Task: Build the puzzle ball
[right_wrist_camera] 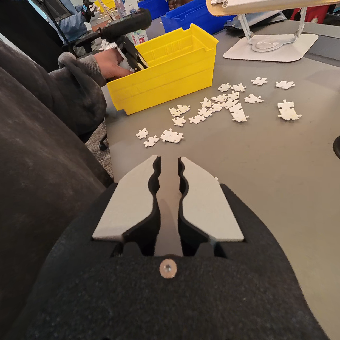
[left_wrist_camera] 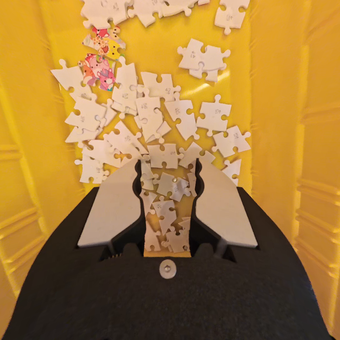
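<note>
My left gripper is open and empty, pointing down into a yellow bin over a heap of white puzzle pieces lying face down; a few show coloured cartoon faces. Loose pieces lie below and between its jaws. In the right wrist view that left gripper dips into the near end of the yellow bin, held by a hand. My right gripper is open and empty, held over the grey table, short of scattered white pieces and small joined groups.
A white stand sits at the far right of the table. Blue bins stand behind the yellow one. A dark-sleeved arm fills the left side. A dark round object cuts in at the right edge. About 40 cm separates my left fingertips from my right.
</note>
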Tool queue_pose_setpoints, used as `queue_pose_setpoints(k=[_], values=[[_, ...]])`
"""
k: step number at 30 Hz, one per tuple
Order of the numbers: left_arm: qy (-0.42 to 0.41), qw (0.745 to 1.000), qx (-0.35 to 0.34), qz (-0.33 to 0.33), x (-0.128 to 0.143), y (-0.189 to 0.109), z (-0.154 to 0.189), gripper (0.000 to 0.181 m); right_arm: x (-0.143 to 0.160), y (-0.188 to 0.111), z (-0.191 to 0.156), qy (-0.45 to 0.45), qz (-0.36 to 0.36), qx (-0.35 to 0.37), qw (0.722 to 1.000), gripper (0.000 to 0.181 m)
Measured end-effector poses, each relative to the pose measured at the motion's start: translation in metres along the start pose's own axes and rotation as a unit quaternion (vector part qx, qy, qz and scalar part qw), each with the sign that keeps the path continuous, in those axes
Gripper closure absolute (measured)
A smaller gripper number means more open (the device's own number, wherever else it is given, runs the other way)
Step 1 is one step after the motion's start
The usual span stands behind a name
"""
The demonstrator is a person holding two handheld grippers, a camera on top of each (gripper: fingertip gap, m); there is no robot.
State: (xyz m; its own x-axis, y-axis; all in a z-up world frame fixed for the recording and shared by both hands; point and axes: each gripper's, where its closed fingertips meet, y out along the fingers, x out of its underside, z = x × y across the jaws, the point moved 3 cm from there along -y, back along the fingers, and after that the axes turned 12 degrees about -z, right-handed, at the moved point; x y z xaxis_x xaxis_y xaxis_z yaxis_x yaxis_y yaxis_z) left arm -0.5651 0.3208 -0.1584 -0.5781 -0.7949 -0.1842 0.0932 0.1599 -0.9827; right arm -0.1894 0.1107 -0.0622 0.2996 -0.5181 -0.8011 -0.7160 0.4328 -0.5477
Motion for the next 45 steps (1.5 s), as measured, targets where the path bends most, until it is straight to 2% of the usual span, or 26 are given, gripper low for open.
queue_pose_setpoints(k=[3,6,12,20,25,29,33,35,41,45], values=[[0.008,1.0,-0.015,-0.002,-0.002,0.001,0.0,0.128,-0.001,0.001,-0.001,-0.002,-0.003,-0.002,1.0,0.164],[0.026,0.999,-0.028,-0.001,-0.004,0.001,0.001,0.148,-0.001,0.001,-0.002,-0.003,-0.004,-0.002,1.0,0.164],[0.073,0.995,-0.065,-0.003,-0.003,-0.004,0.003,0.166,-0.001,-0.001,-0.004,-0.004,-0.003,0.002,1.0,0.164],[0.076,0.992,-0.097,0.016,0.014,-0.026,-0.012,0.177,0.0,-0.005,-0.008,-0.008,0.003,0.005,1.0,0.164],[0.081,0.987,-0.133,0.045,0.025,-0.04,-0.021,0.173,0.001,-0.005,-0.011,-0.01,0.005,0.001,1.0,0.165],[0.079,0.991,-0.104,0.041,0.034,-0.036,-0.017,0.162,0.001,-0.004,-0.015,-0.013,0.003,-0.001,1.0,0.165],[0.09,0.991,-0.094,0.022,0.042,-0.03,-0.011,0.158,0.003,-0.005,-0.018,-0.014,0.002,-0.003,1.0,0.165],[0.097,0.993,-0.067,0.025,0.043,-0.033,-0.003,0.157,0.004,-0.006,-0.018,-0.014,0.001,-0.002,1.0,0.165],[0.12,0.991,-0.047,-0.041,0.04,-0.027,-0.022,0.13,0.004,-0.006,-0.02,-0.016,0.0,-0.004,1.0,0.165],[0.138,0.986,-0.024,-0.087,0.039,-0.016,-0.03,0.125,0.004,-0.005,-0.022,-0.016,0.001,-0.002,1.0,0.165]])
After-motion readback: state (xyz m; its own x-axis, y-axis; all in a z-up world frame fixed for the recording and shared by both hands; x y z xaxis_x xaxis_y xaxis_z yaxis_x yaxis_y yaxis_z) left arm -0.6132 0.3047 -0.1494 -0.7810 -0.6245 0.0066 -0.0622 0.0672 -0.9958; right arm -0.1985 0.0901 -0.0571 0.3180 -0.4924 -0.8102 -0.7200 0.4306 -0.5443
